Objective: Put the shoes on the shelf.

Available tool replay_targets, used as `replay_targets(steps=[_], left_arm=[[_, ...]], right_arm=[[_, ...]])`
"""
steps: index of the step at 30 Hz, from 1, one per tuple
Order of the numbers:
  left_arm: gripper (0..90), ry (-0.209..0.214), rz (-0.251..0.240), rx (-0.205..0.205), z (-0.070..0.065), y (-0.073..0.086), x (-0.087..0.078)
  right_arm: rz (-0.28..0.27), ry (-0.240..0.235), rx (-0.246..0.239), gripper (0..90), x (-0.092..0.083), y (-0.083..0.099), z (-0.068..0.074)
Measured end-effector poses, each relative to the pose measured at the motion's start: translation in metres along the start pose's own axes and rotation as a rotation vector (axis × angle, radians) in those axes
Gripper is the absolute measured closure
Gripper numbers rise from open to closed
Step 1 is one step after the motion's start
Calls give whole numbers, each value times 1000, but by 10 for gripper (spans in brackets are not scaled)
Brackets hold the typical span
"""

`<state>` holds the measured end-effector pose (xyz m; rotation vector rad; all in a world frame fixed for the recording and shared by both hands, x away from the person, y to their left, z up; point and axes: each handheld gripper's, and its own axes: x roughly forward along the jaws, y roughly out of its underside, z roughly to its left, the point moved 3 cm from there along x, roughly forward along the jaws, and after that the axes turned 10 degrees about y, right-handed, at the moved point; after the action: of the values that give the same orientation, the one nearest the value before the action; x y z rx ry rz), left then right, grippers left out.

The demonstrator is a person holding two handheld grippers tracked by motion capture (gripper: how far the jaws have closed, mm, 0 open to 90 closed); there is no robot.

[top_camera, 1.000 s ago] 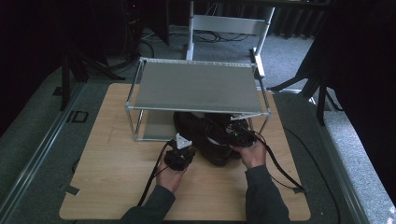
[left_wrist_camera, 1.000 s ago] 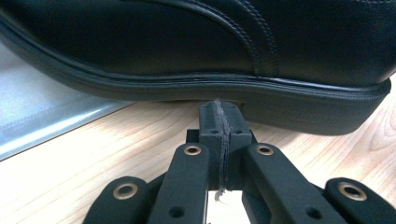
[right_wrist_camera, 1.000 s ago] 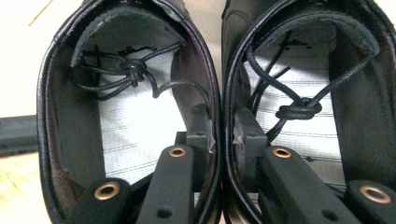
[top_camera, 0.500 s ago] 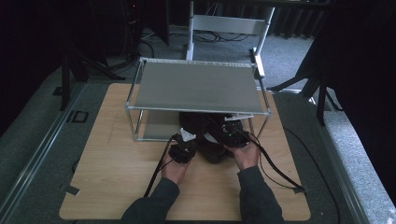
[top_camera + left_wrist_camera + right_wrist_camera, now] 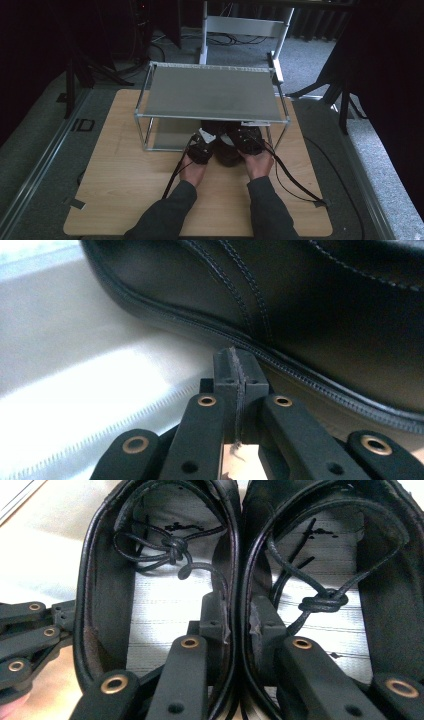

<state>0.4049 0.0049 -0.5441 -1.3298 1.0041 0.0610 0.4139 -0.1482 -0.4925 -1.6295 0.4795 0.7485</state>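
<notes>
Pushing forward under the shelf looks like the step in hand, and it turns on how the pair of black shoes (image 5: 231, 145) lies to the two hand-held grippers. Starting at the left, the left hand-held gripper (image 5: 201, 148) sits just outside the left shoe (image 5: 280, 305); its jaws are pressed together with nothing between them, and in the left gripper view their tips almost touch the shoe's sole seam, though I cannot tell whether they actually make contact. That shoe's side runs across the view, so the left gripper comes at its flank, not its opening.

Moving right, the shoes stand side by side, touching, their long axes pointing away from the person toward the back of the metal shelf rack (image 5: 210, 92), toes already beneath its top panel and heels near its front edge. The right hand-held gripper (image 5: 239, 622) is clamped on the two inner collars where the shoes meet, one jaw down in each opening, so it is the nearer of the two and carries the pair.

Each shoe opening holds only its pale insole and a knotted black lace (image 5: 172, 547). The lower level of the rack, on the wooden desk (image 5: 125, 185), appears otherwise bare where it is visible.
</notes>
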Motion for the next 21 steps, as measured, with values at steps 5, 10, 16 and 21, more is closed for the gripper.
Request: replay_targets(steps=[5,10,16,21], left_arm=[[900,-57,-13,12,5,-6,11],[900,-93,-39,11,11,-10,15],[900,-109,-55,29,16,-11,21],[900,-127,-95,-4,19,-13,19]], right_arm=[[-31,27,64,795,10,1,3],[-68,42,127,795,15,1,8],[-99,84,130,793,18,-1,15],[-126,82,140,793,19,-5,18]])
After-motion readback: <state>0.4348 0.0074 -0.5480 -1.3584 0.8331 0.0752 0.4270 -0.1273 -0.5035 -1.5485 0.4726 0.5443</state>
